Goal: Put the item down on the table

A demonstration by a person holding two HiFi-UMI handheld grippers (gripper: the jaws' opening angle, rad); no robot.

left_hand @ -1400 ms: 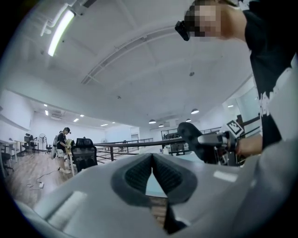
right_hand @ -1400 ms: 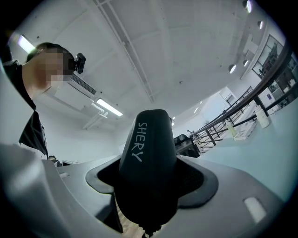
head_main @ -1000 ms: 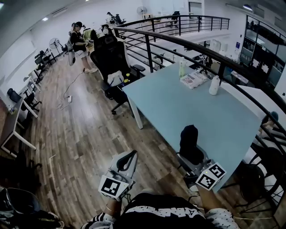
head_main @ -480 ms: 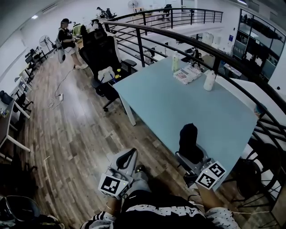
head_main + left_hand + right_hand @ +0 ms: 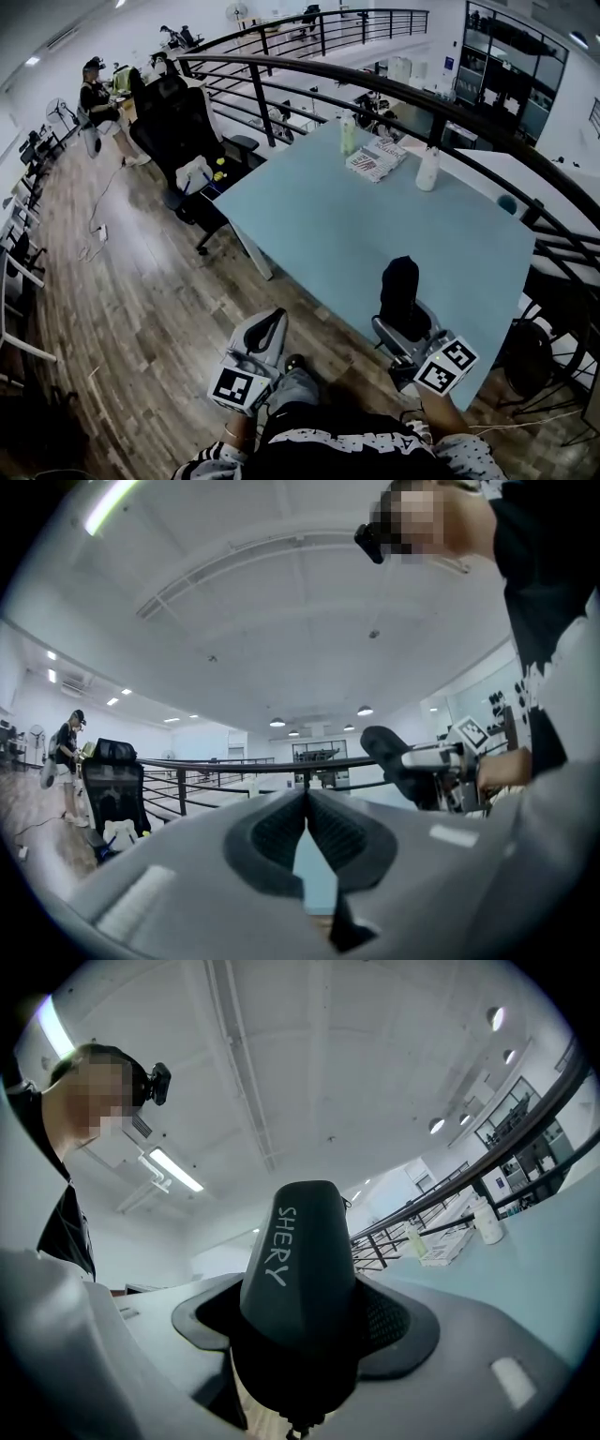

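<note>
Nearest: left tongs (image 5: 267, 330) sit low by the person's waist, over the wood floor (image 5: 141, 300), off the surface's edge. In the left gripper view the pads (image 5: 281, 834) are pressed together w/ nothing btwn them, so they're idle. Right tongs (image 5: 405, 330) are just beside, clenched on the black item (image 5: 400, 292). The right gripper view has the black item (image 5: 300, 1269) gripped at its wider lower end, the rest sticking out past the tips.

Item location: in the air over the near edge of the pale blue surface (image 5: 328, 216); no contact w/ the top that I can see. Long axis runs along the tongs' line, tilted up & away from the person. The narrower rounded end leads, toward the far side. White lettering "SHERY" runs lengthwise on the face turned to the right gripper's camera.

Step in hand, prob: carry fwd & lower.
- Go further in from the edge so it can't tip off.
- Pitch the tongs down so the long axis goes approx flat.
- Let a broad face touch first, then let go; stood on end it looks likely to topple.

Further off: white bottle (image 5: 427, 169), papers (image 5: 375, 161) & a greenish bottle (image 5: 349, 134) near the far edge, well apart from the likely drop spot. Beyond: black railing (image 5: 309, 89), office chair (image 5: 178, 127) to the left, a person (image 5: 94, 98) far left.
</note>
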